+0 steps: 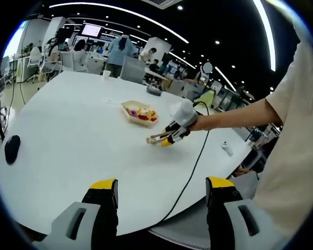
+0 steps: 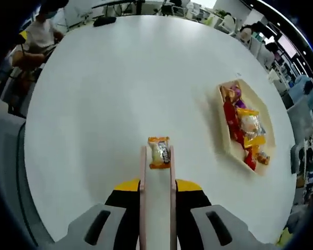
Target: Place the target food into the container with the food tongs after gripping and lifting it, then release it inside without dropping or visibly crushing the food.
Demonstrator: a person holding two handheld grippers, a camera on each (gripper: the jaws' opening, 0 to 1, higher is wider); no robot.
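My right gripper point(image 2: 157, 195) was clenched on the tongs point(image 2: 157, 182), tips pinching the snack packet point(image 2: 159, 152) over the table point(image 2: 104, 94), well short of the tray point(image 2: 227, 146); left gripper point(image 1: 161, 200) idled open, so I judged light steady pressure best.

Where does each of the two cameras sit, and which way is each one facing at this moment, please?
Left gripper view: rides the left gripper, jaws apart, looking across the white table at the right gripper on the person's outstretched arm.
Right gripper view: rides the right gripper, looking down along the tongs it clamps, a snack packet between their tips.
Shared: the table, the tongs, the tray of snacks.
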